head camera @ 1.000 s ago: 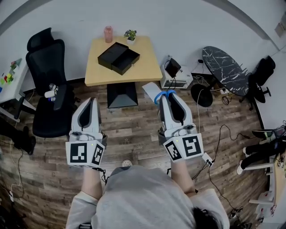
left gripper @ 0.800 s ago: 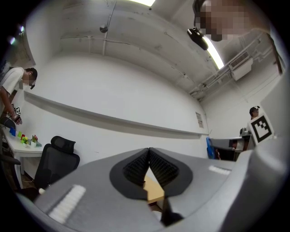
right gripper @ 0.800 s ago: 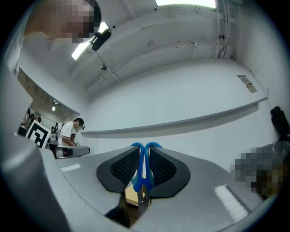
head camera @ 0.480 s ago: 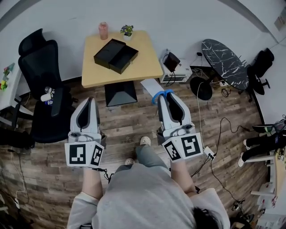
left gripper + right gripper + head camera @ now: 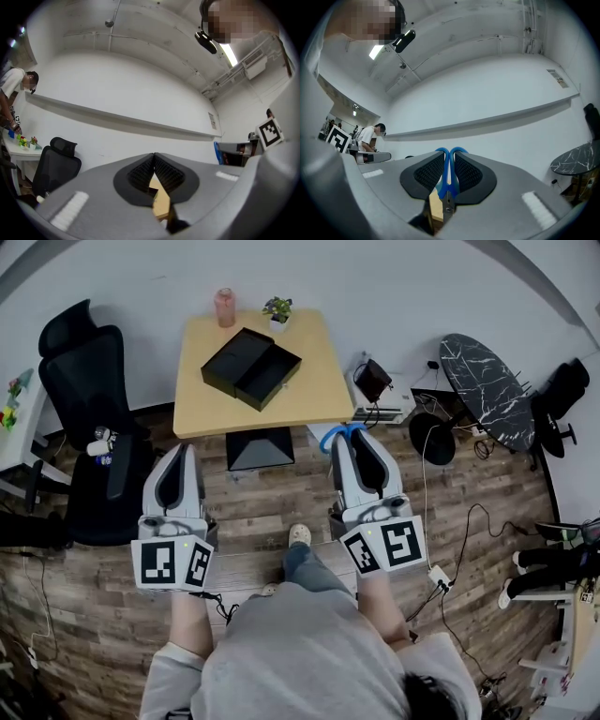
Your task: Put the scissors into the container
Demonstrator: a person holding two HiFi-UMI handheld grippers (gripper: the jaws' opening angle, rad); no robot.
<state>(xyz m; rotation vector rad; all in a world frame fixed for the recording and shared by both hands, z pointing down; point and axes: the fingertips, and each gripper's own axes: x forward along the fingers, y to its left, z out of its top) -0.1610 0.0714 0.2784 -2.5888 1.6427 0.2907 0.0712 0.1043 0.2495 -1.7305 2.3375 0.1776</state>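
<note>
My right gripper [image 5: 348, 435] is shut on the blue-handled scissors [image 5: 339, 433], whose handle loops stick out past the jaw tips; in the right gripper view the scissors [image 5: 447, 180] stand clamped between the ribbed pads. The black container [image 5: 251, 367], an open two-part box, lies on the light wooden table [image 5: 314, 390] ahead. My left gripper [image 5: 178, 451] is shut with nothing in it, and its pads [image 5: 161, 172] meet at the tip. Both grippers hang over the wood floor, short of the table's near edge.
A pink bottle [image 5: 225, 307] and a small potted plant [image 5: 277, 311] stand at the table's far edge. A black office chair [image 5: 89, 427] is on the left. A dark marble side table [image 5: 487, 382], cables and a black stool [image 5: 431, 439] are on the right.
The table has drawn nearer and shifted slightly right in the head view. Both grippers kept their pose, the right one still holding the scissors.
</note>
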